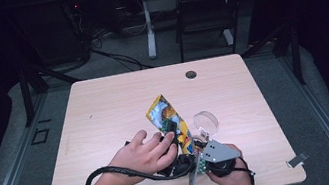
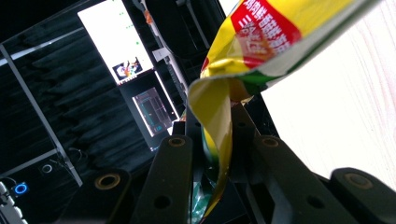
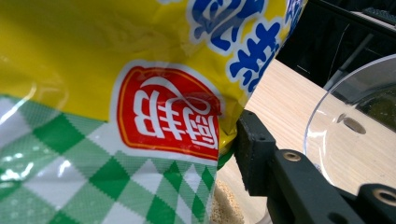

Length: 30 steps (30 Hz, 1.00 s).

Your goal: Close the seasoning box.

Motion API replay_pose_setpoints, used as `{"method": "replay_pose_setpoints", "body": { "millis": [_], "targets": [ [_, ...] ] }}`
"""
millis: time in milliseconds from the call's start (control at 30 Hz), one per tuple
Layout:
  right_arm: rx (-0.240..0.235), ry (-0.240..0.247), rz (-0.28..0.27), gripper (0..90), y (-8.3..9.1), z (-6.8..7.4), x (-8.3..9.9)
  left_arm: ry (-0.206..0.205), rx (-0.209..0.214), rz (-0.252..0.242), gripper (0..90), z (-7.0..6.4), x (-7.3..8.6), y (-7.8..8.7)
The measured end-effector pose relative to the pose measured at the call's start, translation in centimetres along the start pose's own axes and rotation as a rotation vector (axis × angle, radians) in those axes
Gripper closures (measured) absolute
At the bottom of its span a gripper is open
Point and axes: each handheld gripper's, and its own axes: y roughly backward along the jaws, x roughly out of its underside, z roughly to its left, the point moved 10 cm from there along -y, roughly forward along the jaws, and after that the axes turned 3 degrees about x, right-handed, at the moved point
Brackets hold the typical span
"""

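Both claws, left [image 1: 173, 132] and right [image 1: 197, 154], pinch the yellow snack bag [image 1: 169, 117] beside a clear cup [image 1: 206, 122]

I see the yellow bag [image 3: 140, 93] from nine to twelve o'clock, its red label upside down. My black jaw sits at five o'clock, touching the bag's edge. A clear bowl [image 3: 355, 121] curves at three o'clock over the table [image 3: 280, 84].
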Motion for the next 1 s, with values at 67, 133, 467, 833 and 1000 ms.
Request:
{"method": "replay_pose_setpoints", "body": {
  "millis": [67,133,467,833,1000],
  "targets": [
    [-0.002,0.0,-0.001,71.3,0.03,0.02,-0.01,0.001,-0.002,-0.001,82.7,0.03,-0.01,0.01],
    [-0.001,0.002,0.001,71.3,0.07,-0.01,-0.02,0.013,-0.004,-0.004,82.7,-0.01,-0.01,0.01],
    [-0.001,0.003,0.001,71.3,0.09,0.02,-0.03,0.012,-0.004,-0.003,82.7,-0.02,-0.01,0.03],
    [0.0,0.002,0.001,71.3,0.1,-0.05,0.0,0.001,-0.007,-0.001,82.7,0.13,-0.1,0.02],
    [0.0,0.002,0.001,71.3,0.1,-0.04,0.0,0.001,-0.008,-0.002,82.7,0.15,-0.12,0.0]
  ]
}}
